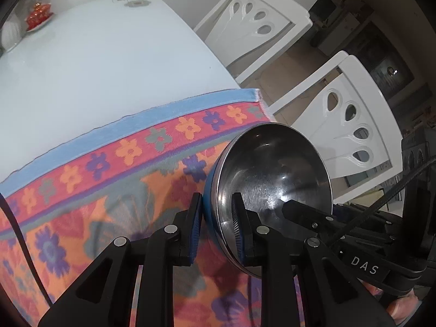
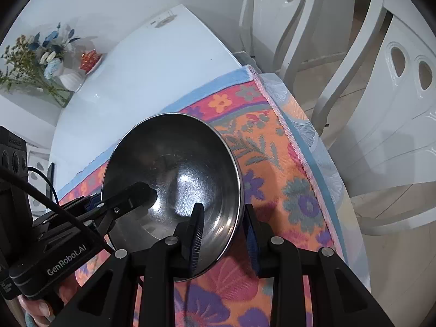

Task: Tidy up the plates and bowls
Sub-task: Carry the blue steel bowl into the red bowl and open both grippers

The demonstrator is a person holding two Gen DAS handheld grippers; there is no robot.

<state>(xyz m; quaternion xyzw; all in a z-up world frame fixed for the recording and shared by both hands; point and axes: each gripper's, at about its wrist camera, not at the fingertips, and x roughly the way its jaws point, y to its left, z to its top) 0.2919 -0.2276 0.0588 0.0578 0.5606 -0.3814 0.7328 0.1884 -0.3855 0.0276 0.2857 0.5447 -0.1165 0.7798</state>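
Left wrist view shows the left gripper clamped on the steel bowl's nine o'clock rim; the right gripper pinches its three o'clock rim, bowl on the floral cloth; organizing seems barely begun, no plates visible

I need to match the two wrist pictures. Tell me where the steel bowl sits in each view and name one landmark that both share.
Left wrist view: the steel bowl is right of centre, low, its left rim between the left gripper pads.
Right wrist view: the bowl is left of centre, its right rim between the right gripper pads.
Shared landmark: the floral cloth's blue border on the white table.
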